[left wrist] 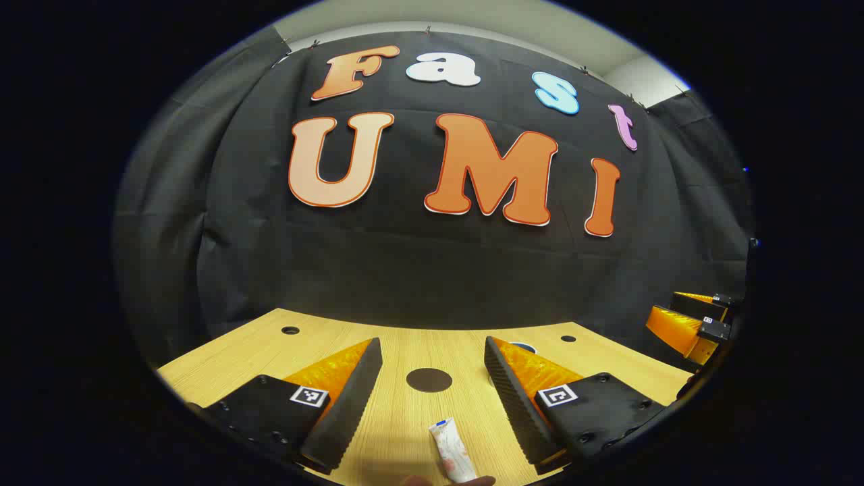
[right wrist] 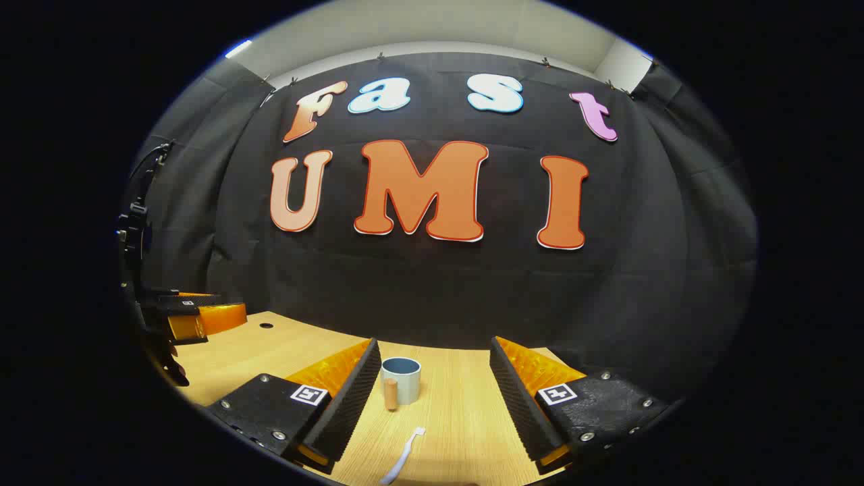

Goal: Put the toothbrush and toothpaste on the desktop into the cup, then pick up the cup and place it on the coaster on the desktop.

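In the left gripper view a white toothpaste tube (left wrist: 453, 451) lies on the wooden desk (left wrist: 405, 412), low between the fingers of my open left gripper (left wrist: 430, 398). A dark round coaster (left wrist: 429, 380) sits farther ahead on the desk. The cup's rim (left wrist: 523, 347) peeks out behind the right finger. In the right gripper view a pale blue-grey cup (right wrist: 401, 380) with a wooden handle stands ahead. A white toothbrush (right wrist: 403, 456) lies nearer, between the fingers of my open right gripper (right wrist: 435, 398). Both grippers hold nothing.
The right gripper (left wrist: 695, 320) shows at the right edge of the left gripper view. The left gripper (right wrist: 192, 314) shows at the left of the right gripper view. Small holes (left wrist: 290, 330) mark the desk's far side. The black cloth wall stands just behind the desk.
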### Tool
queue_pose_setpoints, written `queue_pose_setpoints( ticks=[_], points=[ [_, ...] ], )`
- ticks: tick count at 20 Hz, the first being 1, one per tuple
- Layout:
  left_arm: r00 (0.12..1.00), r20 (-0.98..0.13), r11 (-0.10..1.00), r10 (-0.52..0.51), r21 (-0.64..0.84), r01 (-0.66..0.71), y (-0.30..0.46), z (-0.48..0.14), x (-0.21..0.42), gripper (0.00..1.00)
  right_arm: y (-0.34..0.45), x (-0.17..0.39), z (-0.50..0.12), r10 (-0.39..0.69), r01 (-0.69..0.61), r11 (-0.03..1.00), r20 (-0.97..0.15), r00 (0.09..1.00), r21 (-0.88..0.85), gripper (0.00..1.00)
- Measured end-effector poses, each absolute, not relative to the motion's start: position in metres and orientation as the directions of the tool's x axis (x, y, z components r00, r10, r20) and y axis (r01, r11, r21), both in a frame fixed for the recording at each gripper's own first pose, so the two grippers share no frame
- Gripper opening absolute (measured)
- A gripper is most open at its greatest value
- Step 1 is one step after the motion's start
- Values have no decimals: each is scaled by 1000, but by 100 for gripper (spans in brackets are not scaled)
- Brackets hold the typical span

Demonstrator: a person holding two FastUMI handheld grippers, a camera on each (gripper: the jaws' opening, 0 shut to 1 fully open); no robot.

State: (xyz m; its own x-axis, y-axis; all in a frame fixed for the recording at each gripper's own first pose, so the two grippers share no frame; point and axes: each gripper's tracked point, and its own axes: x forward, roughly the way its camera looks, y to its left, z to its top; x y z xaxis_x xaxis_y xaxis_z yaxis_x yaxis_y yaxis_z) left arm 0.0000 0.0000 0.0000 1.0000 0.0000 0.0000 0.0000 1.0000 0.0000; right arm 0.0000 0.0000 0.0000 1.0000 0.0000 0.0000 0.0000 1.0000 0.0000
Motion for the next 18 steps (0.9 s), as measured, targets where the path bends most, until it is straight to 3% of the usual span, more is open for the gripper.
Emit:
queue_pose_setpoints(
  ticks=[8,18],
  points=[
    [1000,14,1000,-12,1,12,-9,10,4,97,5,7,-5,25,-25,1000,-22,999,5,97],
    [997,-66,999,-28,-41,25,-7,6,13,97,7,12,-13,50,-47,998,-108,993,32,98]
  ],
)
